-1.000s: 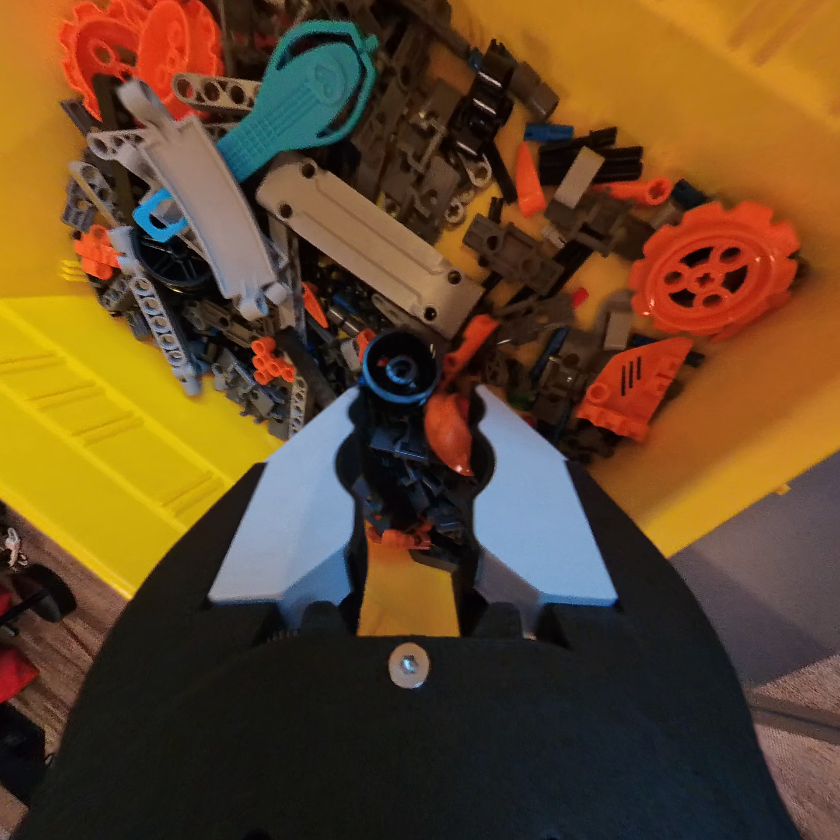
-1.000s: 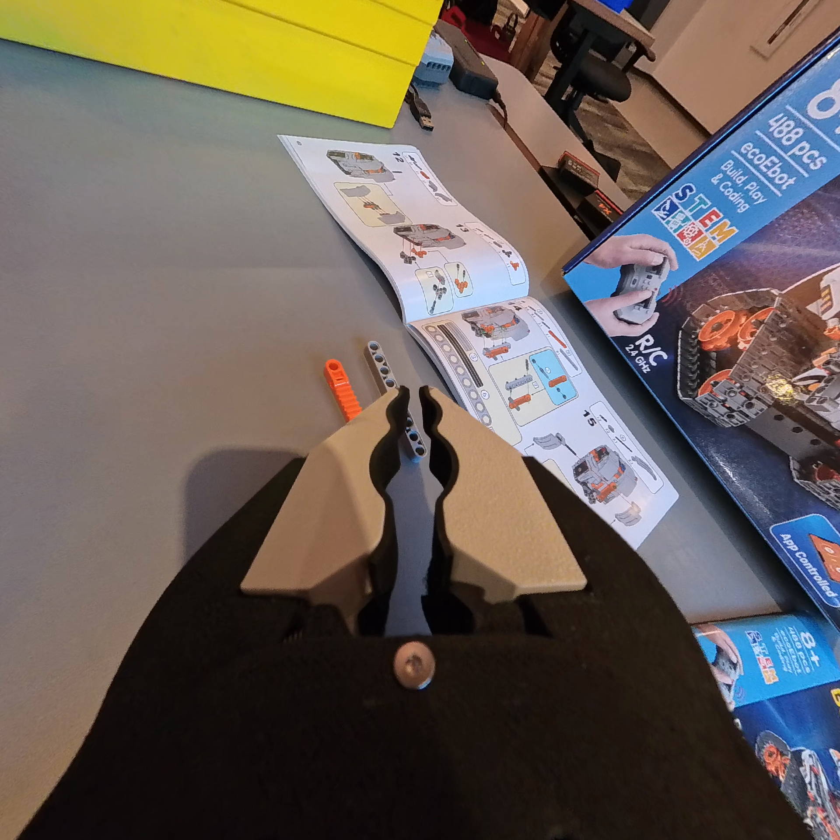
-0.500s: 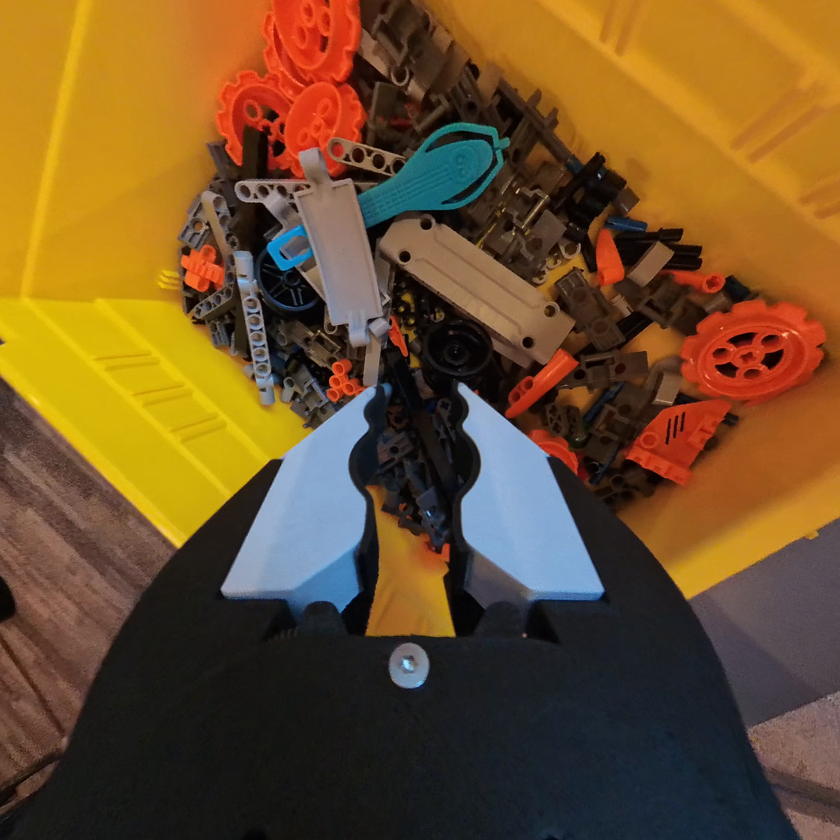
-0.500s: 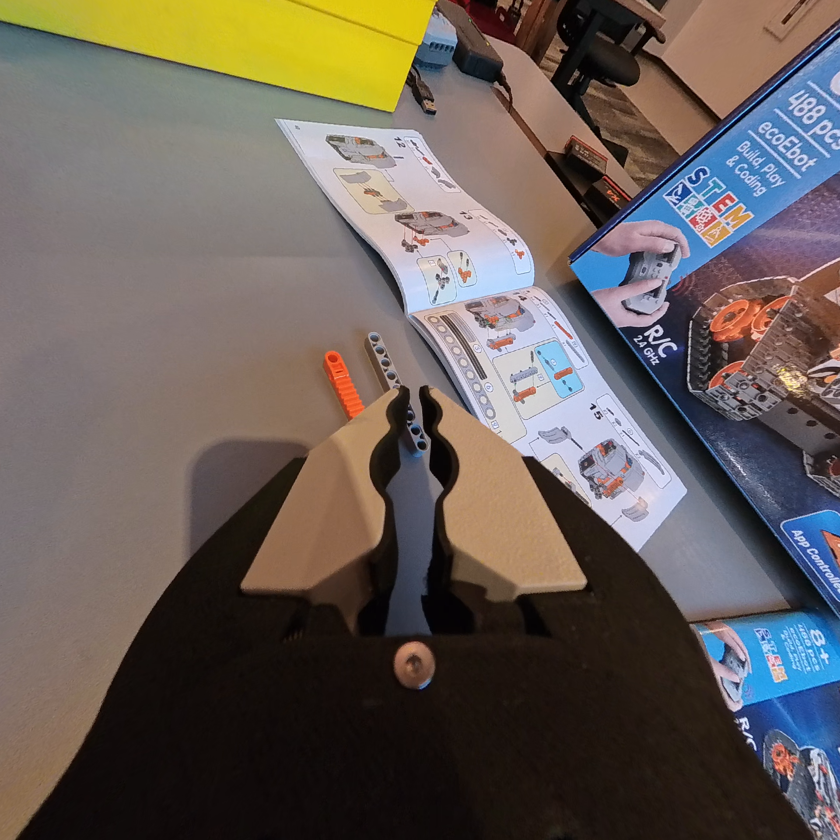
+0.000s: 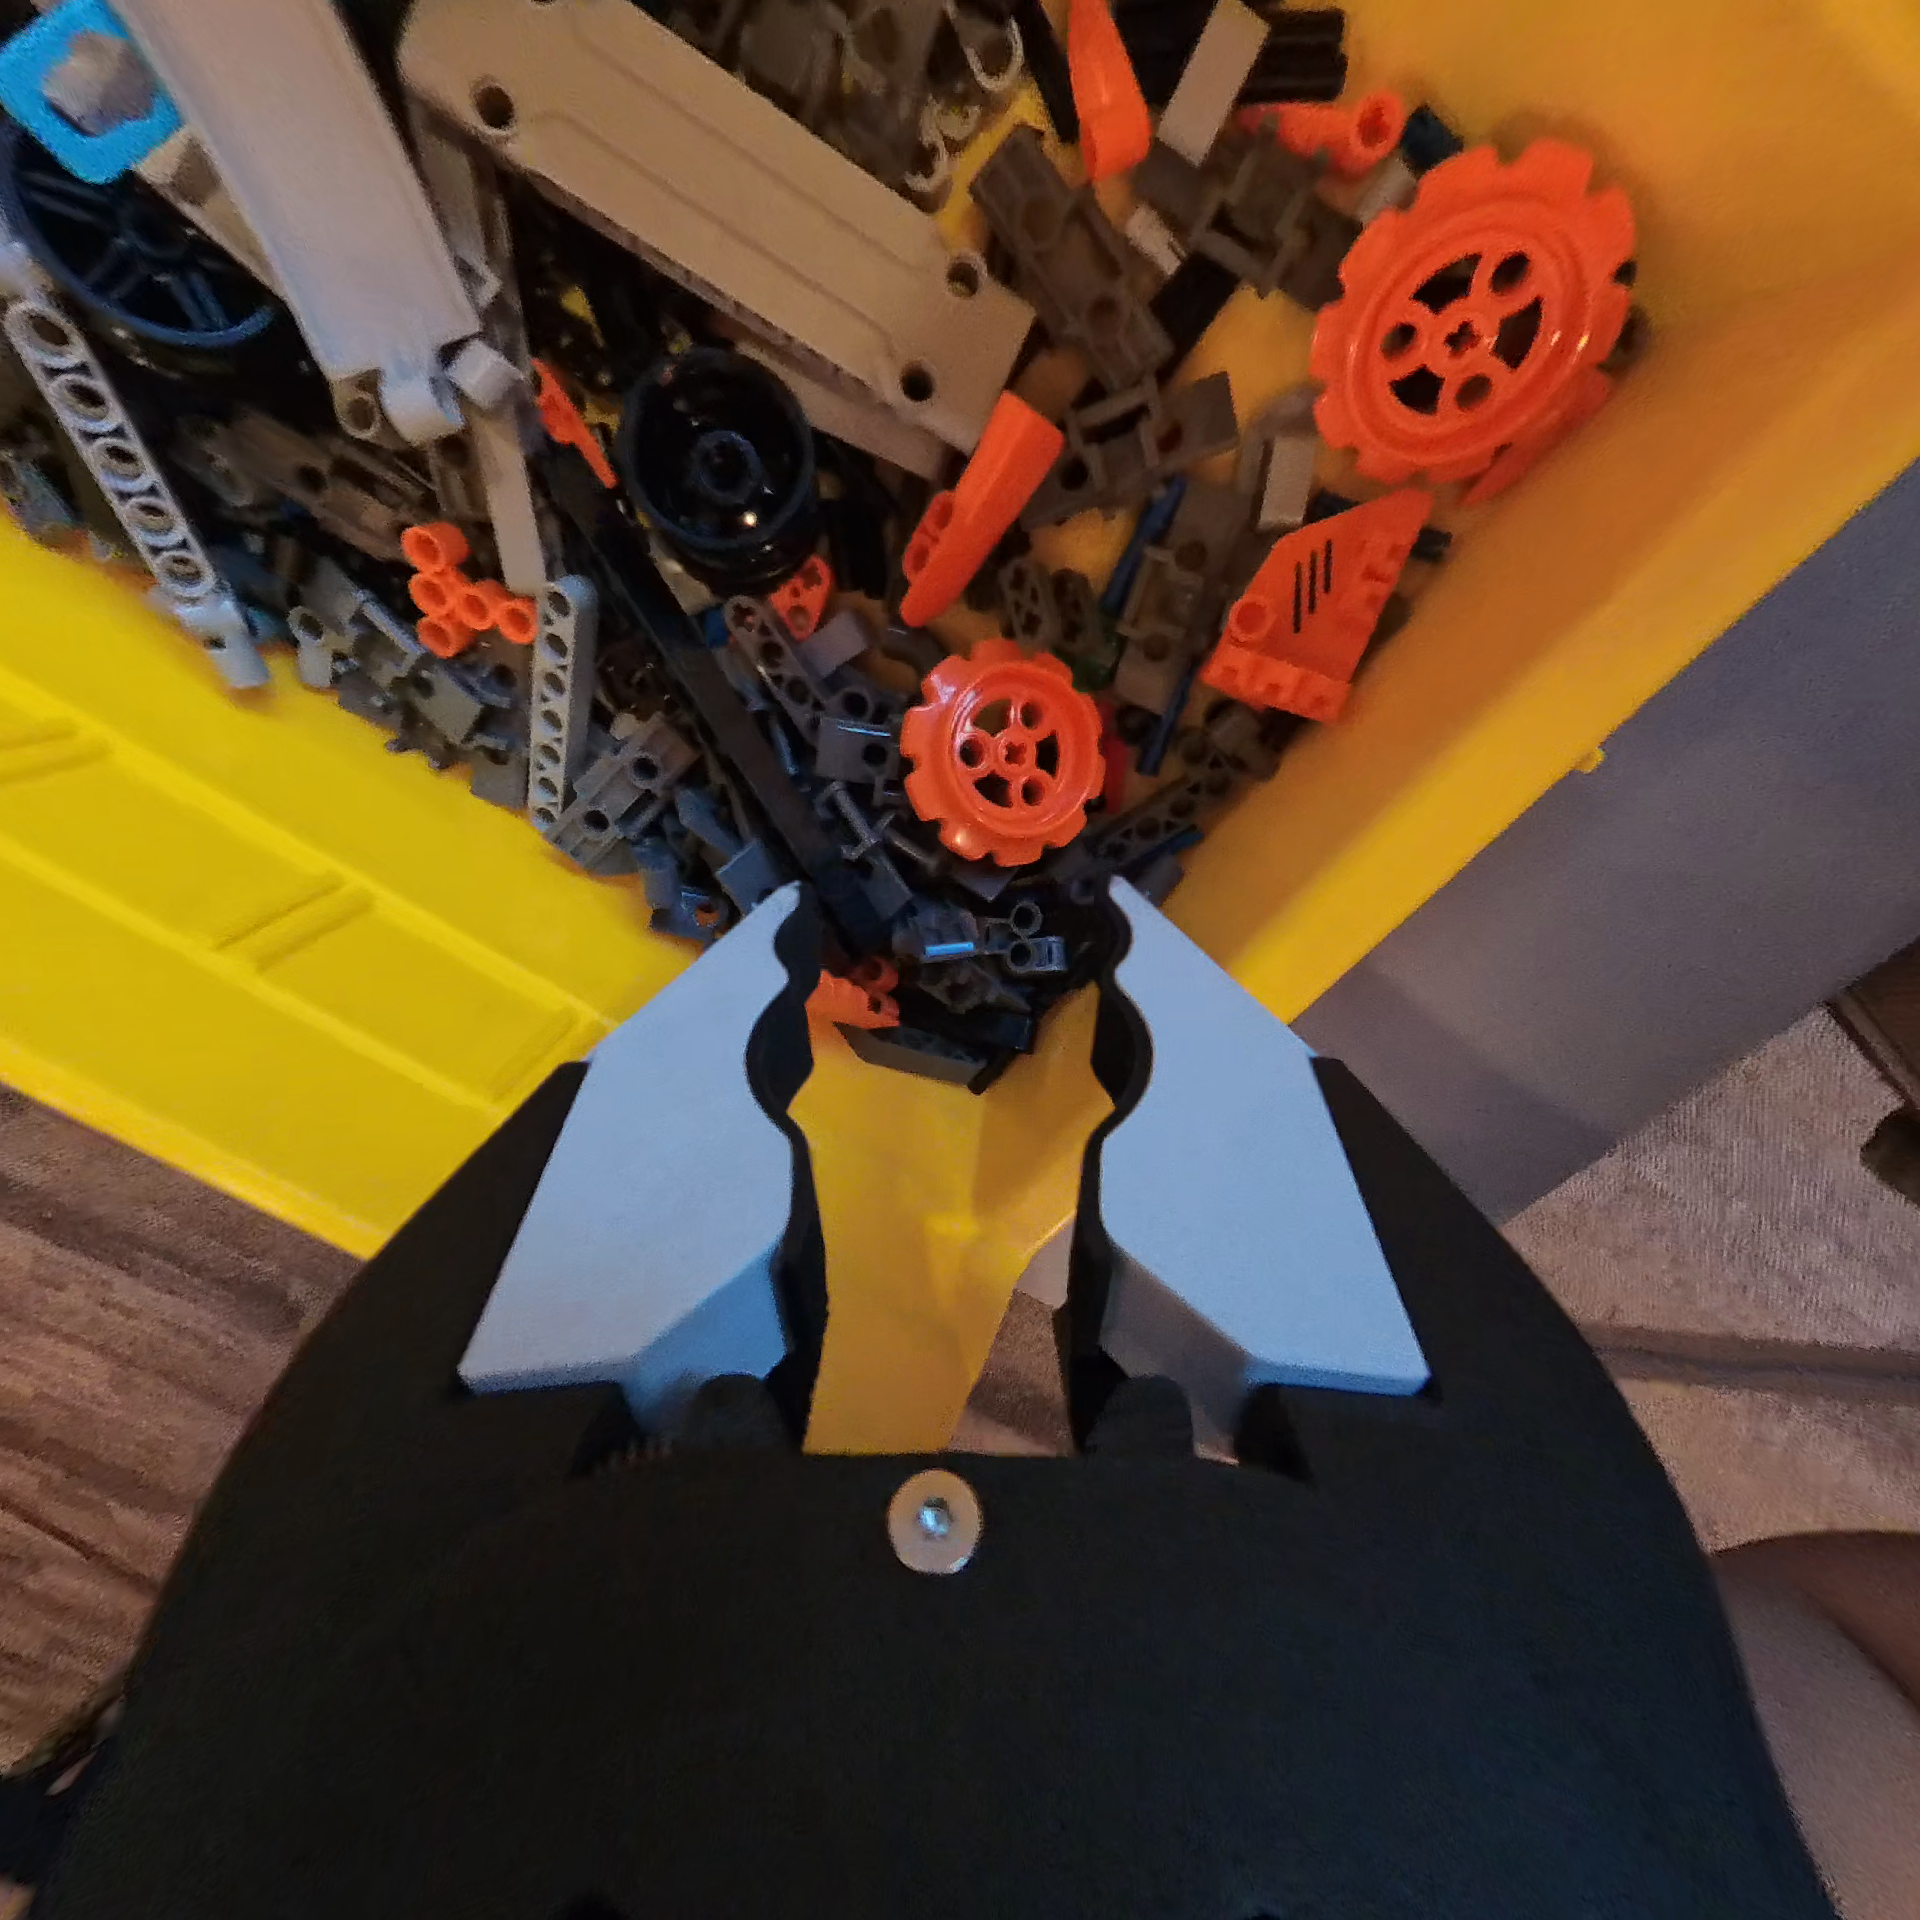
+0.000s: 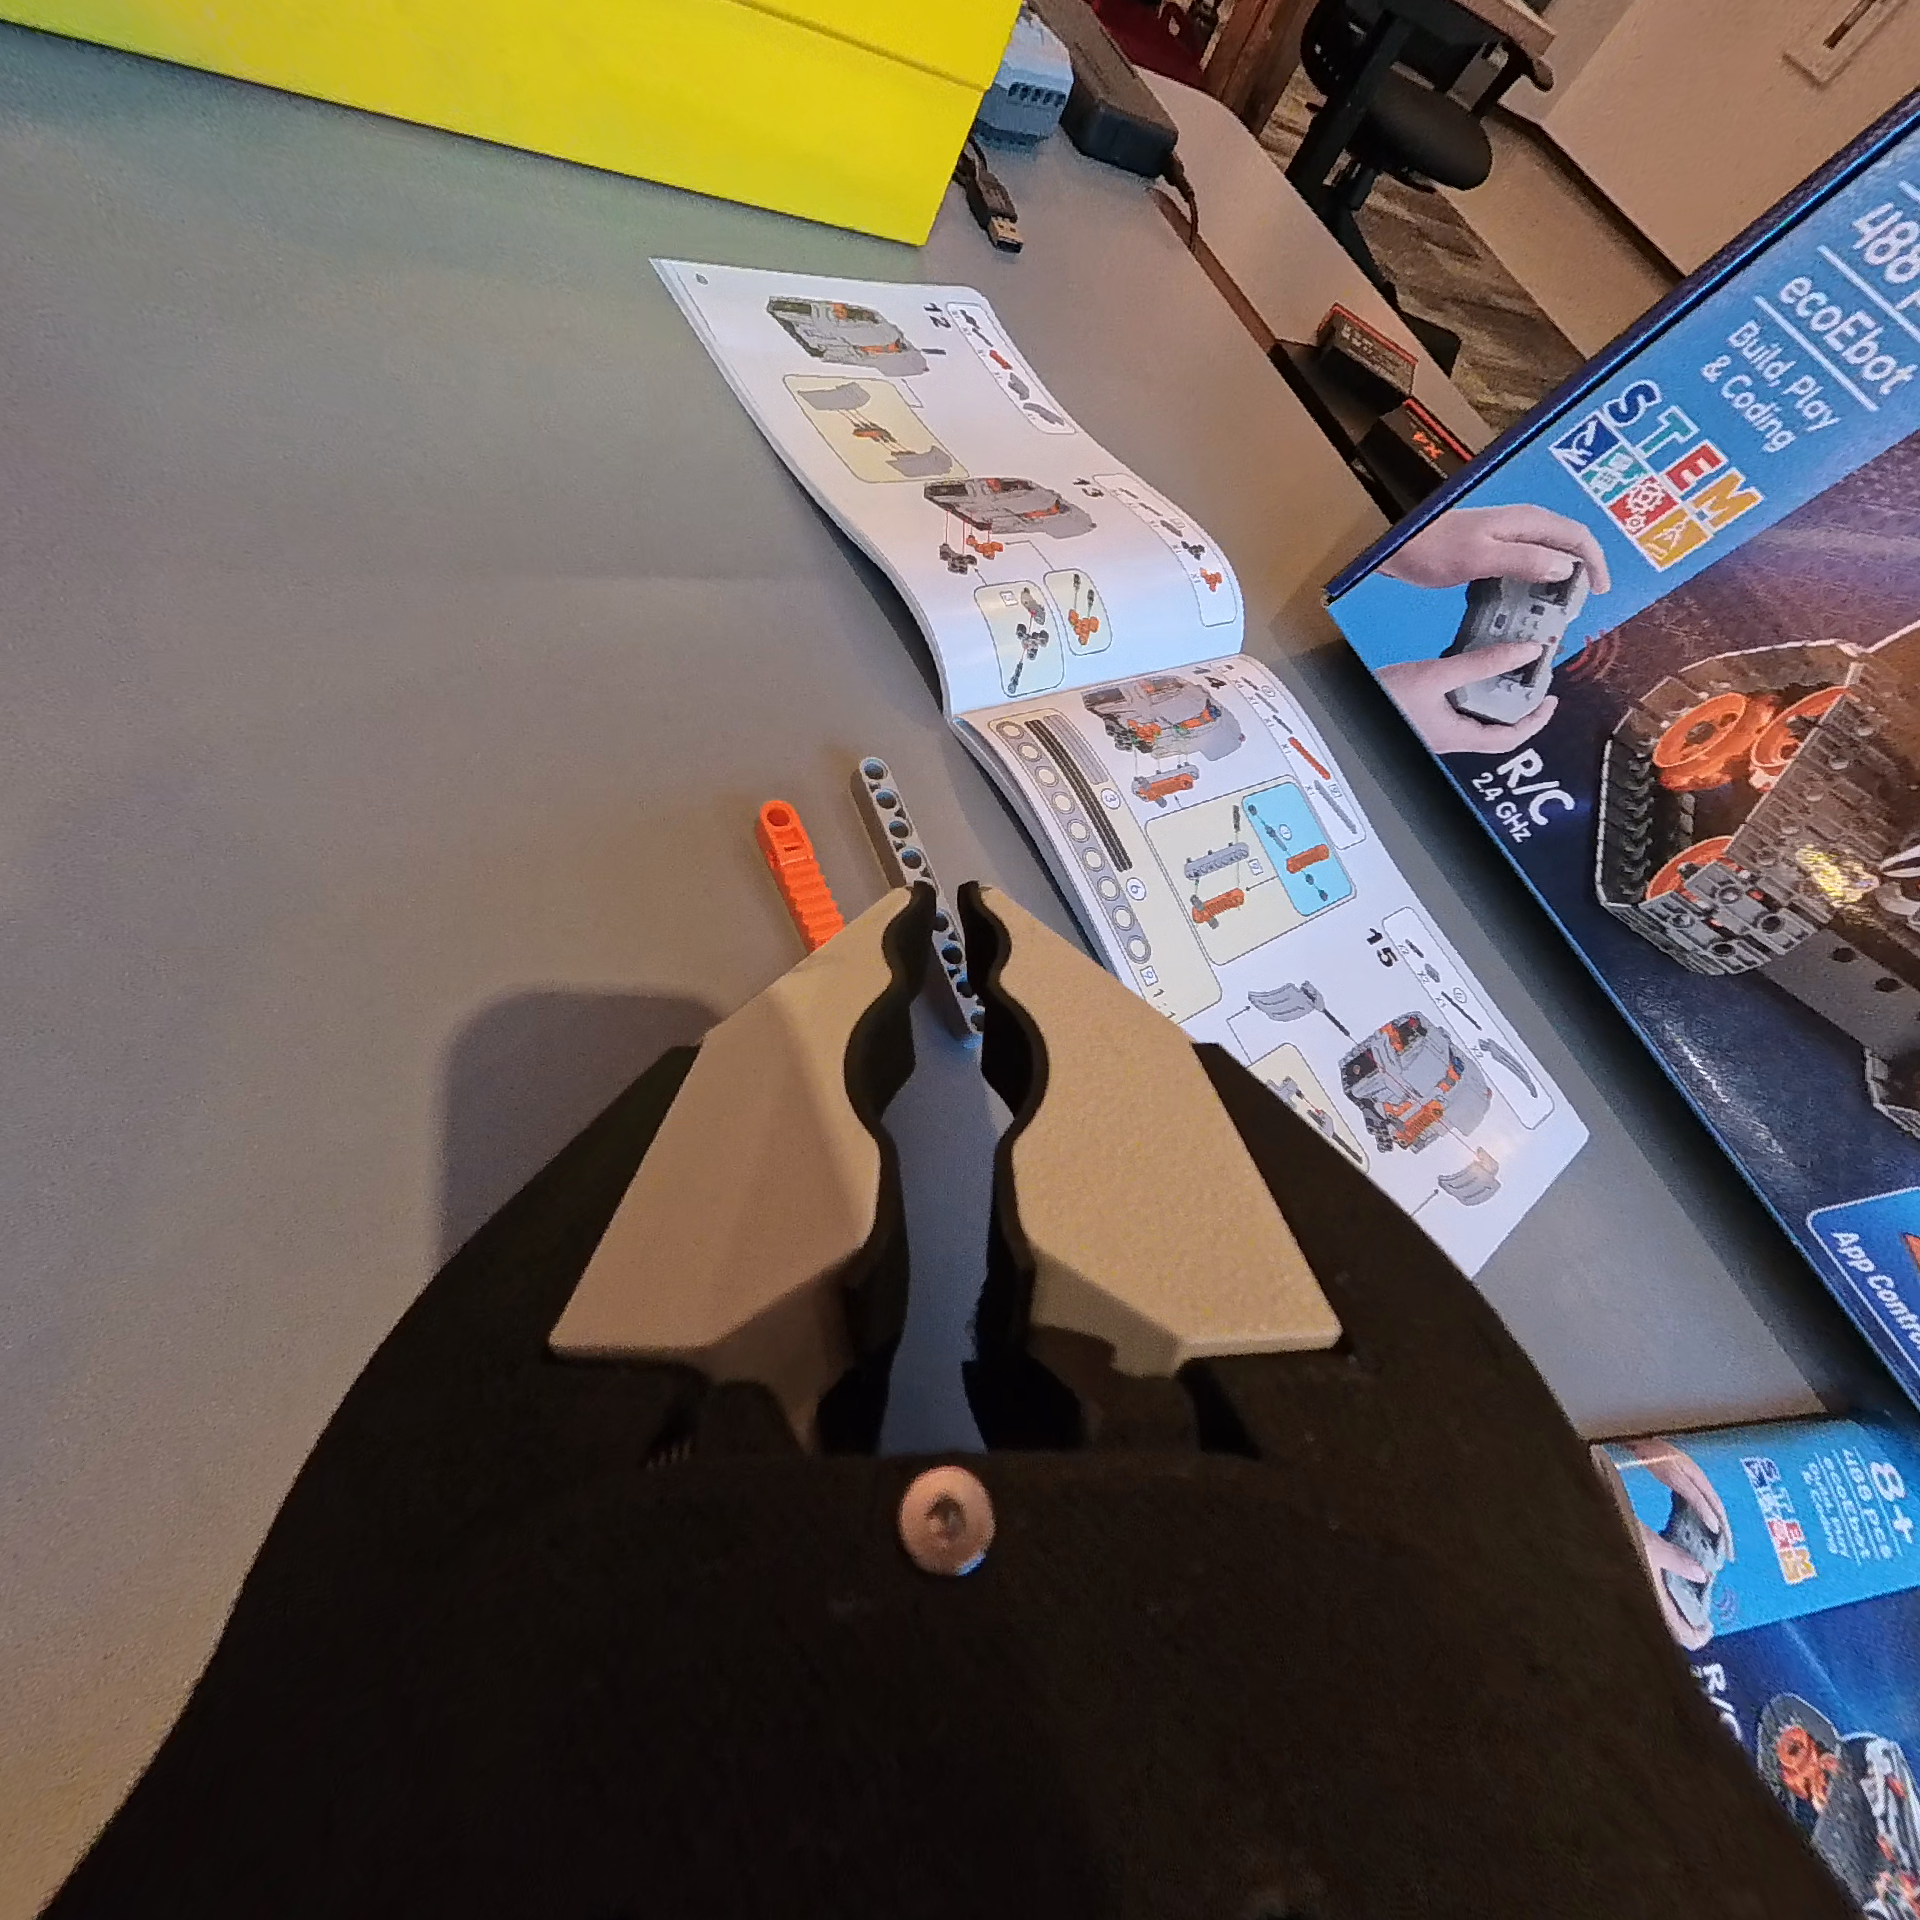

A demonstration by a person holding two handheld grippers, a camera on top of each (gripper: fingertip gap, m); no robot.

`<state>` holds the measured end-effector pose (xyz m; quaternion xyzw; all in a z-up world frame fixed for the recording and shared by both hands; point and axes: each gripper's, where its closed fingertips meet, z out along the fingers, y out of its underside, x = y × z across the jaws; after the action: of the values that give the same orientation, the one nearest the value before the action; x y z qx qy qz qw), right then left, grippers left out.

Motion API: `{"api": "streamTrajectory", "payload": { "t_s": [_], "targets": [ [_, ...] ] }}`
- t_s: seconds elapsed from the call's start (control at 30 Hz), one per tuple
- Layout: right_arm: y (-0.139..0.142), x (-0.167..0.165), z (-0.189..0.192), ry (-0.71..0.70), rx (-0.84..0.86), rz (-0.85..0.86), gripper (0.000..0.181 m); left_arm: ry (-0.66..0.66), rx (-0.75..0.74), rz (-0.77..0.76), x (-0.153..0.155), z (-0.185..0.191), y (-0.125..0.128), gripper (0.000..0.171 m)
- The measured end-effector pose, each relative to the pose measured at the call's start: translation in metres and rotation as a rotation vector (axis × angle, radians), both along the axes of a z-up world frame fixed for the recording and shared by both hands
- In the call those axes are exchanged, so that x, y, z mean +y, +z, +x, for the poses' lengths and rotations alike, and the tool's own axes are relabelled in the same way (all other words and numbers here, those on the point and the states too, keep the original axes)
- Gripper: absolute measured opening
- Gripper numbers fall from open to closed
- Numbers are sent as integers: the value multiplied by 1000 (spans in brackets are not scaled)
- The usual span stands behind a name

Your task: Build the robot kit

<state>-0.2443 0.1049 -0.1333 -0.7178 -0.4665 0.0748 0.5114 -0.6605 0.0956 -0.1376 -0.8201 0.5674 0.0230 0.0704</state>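
1. The table (image 6: 312, 520) is grey and smooth.
2. Under the table, the floor (image 5: 156, 1299) has brown wood planks.
3. A pale carpet (image 5: 1714, 1247) lies next to the wood.
4. Far back stands a black office chair (image 6: 1423, 135).
5. Behind it is a plain cream wall (image 6: 1683, 125).
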Motion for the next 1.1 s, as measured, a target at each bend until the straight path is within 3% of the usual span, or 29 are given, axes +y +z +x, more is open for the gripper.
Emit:
{"api": "streamTrajectory", "payload": {
  "t_s": [0.07,0.27,0.43,0.6,0.67,0.87,1.0,1.1],
  "targets": [
    [1,0,0,-2,-1,4,3,-18,48,-6,1,-1,-7,57],
    [-1,1,1,-4,2,-6,3,-40,65,83,24,12,-15,53],
    [-3,0,0,1,-5,-10,3,-64,1,177,49,34,-15,39],
    [-3,1,1,-3,-5,-12,3,-26,-42,231,71,44,-12,43],
    [-4,1,1,-5,-5,-13,3,-6,-70,293,82,45,-4,31],
    [-4,1,1,-3,-9,-15,3,119,-108,292,85,29,15,29],
    [-5,1,1,-3,-12,-16,3,328,-118,206,66,5,23,30],
    [-4,2,1,-6,-10,-16,3,464,-208,120,49,7,21,36]
  ]
}}
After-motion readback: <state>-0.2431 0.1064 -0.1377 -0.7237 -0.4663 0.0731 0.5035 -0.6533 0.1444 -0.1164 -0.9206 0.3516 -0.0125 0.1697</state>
